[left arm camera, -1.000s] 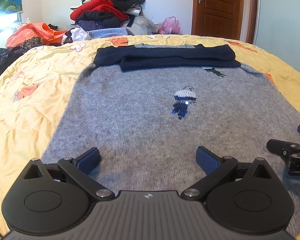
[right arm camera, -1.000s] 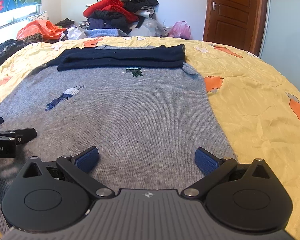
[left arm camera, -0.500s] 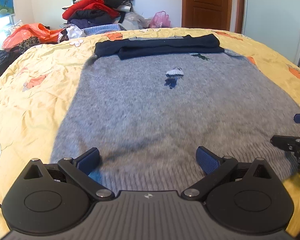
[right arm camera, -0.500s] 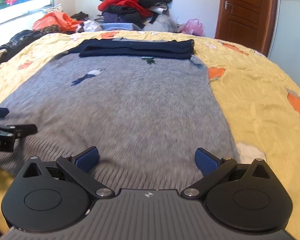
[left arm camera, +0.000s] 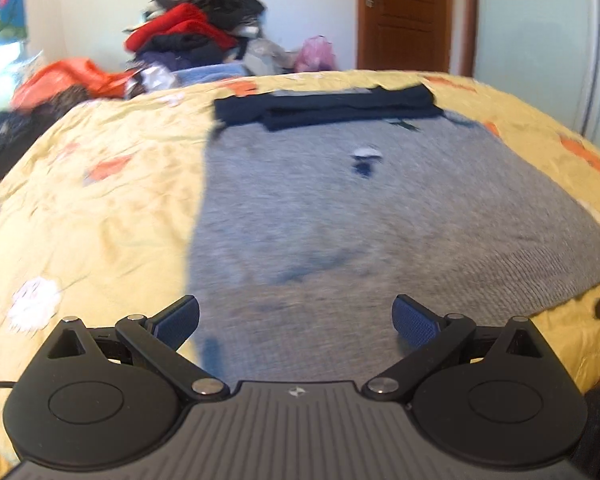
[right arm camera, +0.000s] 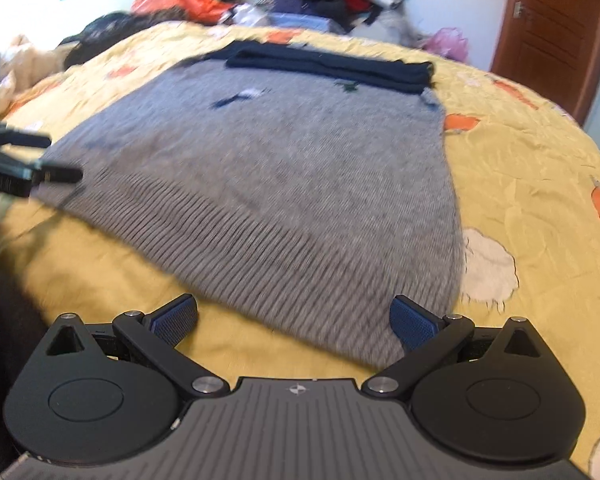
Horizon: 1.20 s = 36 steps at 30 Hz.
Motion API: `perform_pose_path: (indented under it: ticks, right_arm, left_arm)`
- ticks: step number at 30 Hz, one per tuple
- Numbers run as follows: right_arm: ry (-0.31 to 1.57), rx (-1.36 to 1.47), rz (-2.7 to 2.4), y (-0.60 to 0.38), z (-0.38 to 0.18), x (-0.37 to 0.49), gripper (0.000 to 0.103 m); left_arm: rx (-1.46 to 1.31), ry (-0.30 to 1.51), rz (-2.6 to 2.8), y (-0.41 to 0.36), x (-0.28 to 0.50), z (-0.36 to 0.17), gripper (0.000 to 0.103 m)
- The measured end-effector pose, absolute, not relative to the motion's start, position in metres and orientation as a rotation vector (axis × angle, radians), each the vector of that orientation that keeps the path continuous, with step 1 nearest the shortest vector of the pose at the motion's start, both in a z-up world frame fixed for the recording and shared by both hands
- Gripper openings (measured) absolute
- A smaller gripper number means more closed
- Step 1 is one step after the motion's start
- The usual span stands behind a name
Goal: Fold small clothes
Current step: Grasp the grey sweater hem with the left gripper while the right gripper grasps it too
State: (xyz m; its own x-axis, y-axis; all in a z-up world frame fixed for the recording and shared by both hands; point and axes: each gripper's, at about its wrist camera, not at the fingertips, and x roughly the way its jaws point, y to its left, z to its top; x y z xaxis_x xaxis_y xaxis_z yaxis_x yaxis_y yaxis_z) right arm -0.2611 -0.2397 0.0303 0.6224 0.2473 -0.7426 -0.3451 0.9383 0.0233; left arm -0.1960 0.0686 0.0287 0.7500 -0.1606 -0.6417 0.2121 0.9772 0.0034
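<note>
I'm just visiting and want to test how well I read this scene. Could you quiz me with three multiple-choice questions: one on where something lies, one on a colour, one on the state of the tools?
1. Where do the folded navy sleeves lie?
A. across the far end of the grey sweater
B. over its ribbed hem
C. on the floor

2. What colour is the bedspread?
A. white
B. yellow with orange and white prints
C. green

3. How are the left tool and the right tool?
A. both clamped on the sweater
B. one open, one shut
C. both open, holding nothing

Answers: 1 A, the dark band crosses the end away from the cameras. 2 B, yellow cloth surrounds the sweater. 3 C, each pair of blue pads stands wide apart with nothing pinched between.
</note>
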Motion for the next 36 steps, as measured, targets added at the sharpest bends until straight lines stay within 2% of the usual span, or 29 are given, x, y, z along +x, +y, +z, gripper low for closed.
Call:
perform_pose_path:
  ticks: [3,8,11,13,18,21,23,25,29,34,36]
  right_arm:
    - [0.849,0.027,0.352,-0.269,0.043,-0.255,0.102]
    - [0.917,0.508,0.281,-0.345,0.042,-0.221,0.097]
    - [0.959,0.598,0.276,-0.363,0.033,-0.209,0.091]
    - [0.972,0.608,0.316,-0.366,0.030,-0.203,0.090]
    - [1.074,0.663,0.425,-0.362,0.022,-0.191,0.060]
    - [1.090,0.668,0.460,-0.362,0.023,-0.193,0.059]
    - [1.097,0.681,0.467,-0.364,0.022,-0.194,0.054]
    - [1.105,0.696,0.469,-0.366,0.020,-0.194,0.047]
    - [1.131,0.722,0.490,-0.365,0.012,-0.192,0.030]
    - [1.144,0.794,0.520,-0.365,-0.002,-0.188,0.017]
    - [1.146,0.825,0.527,-0.368,-0.006,-0.187,0.016]
  left_arm:
    - [-0.059,0.778,-0.174,0.098,-0.185,0.024,0.103]
    - [-0.377,0.823,-0.209,0.134,-0.170,0.021,0.103]
    - [-0.646,0.868,-0.338,0.151,-0.157,0.014,0.103]
    - [-0.774,0.886,-0.394,0.158,-0.151,0.006,0.103]
    - [-0.893,0.918,-0.435,0.170,-0.144,-0.002,0.102]
    - [-0.832,0.954,-0.447,0.168,-0.143,0.000,0.086]
    - [-0.773,0.980,-0.426,0.170,-0.144,0.002,0.058]
    - [-0.757,1.000,-0.411,0.175,-0.143,0.000,0.049]
    - [-0.758,0.982,-0.415,0.177,-0.145,-0.002,0.050]
    - [-0.762,0.964,-0.415,0.174,-0.143,-0.003,0.047]
    - [-0.728,0.982,-0.385,0.173,-0.142,-0.002,0.031]
